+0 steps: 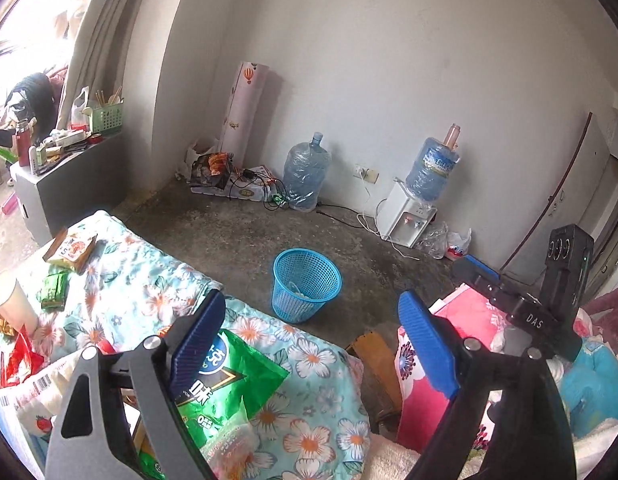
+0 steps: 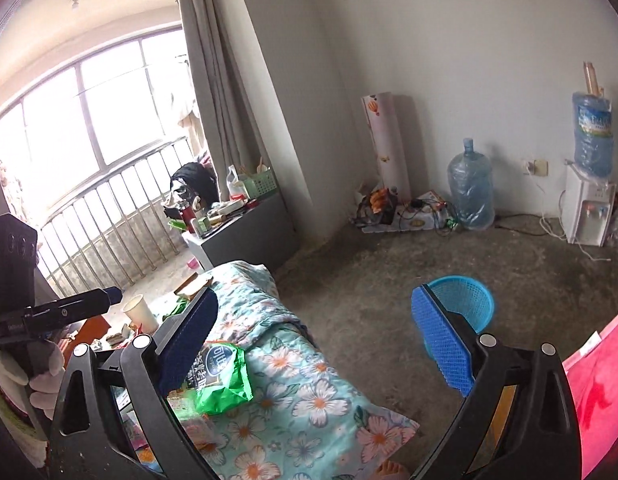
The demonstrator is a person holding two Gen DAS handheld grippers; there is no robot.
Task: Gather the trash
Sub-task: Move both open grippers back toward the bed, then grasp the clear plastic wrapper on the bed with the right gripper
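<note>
Item: blue mesh wastebasket [image 1: 307,284], round, tapered toward its base, standing upright on the bare concrete floor [image 1: 237,232] just beyond the foot of the floral quilt [image 1: 149,288]; a few pale scraps show through its lattice wall. Item: green foil snack bag [image 1: 229,384], crumpled, with white lettering and a round blue badge, lying flat on the quilt. Your left gripper [image 1: 321,344] stands wide open with nothing between its blue ribbed pads; the bag lies under and beside its left finger, and contact cannot be told. Your right gripper [image 2: 317,344] is likewise spread wide and empty, the basket showing behind its right finger. Also on the quilt: a paper cup [image 1: 11,298], a small green packet [image 1: 55,290], an orange-printed snack packet [image 1: 71,248] and a red wrapper [image 1: 21,356].
</note>
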